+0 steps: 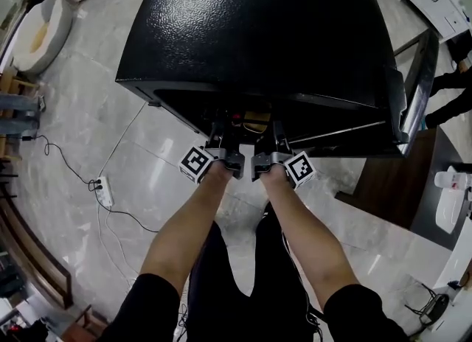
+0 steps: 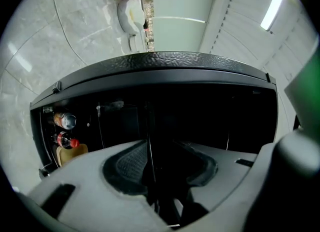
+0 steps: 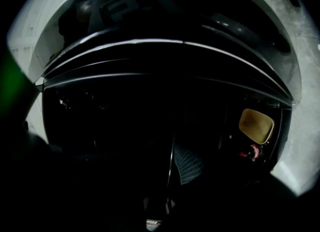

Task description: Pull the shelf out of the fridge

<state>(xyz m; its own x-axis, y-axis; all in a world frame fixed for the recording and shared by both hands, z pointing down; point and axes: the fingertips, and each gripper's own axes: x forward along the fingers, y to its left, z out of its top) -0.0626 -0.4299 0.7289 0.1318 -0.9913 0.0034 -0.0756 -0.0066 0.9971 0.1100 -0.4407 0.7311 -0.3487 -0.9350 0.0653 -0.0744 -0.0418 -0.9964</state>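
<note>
- One thin dark shelf (image 2: 148, 163) shows its front edge at the open mouth of the black pebbled fridge (image 1: 258, 31).
- Side by side, the left gripper (image 1: 216, 140) and the right gripper (image 1: 279, 140) reach in level, jaws apart around that edge.
- Pale stone floor (image 1: 166, 175) lies open behind.

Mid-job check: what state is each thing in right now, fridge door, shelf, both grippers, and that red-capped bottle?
fridge door: swung open.
shelf: inside the fridge, not pulled out, front edge between the left gripper's jaws.
left gripper: open, jaws apart around the shelf edge.
right gripper: open as far as its dark view shows, shelf edge beside one pad.
bottle: cap on.
</note>
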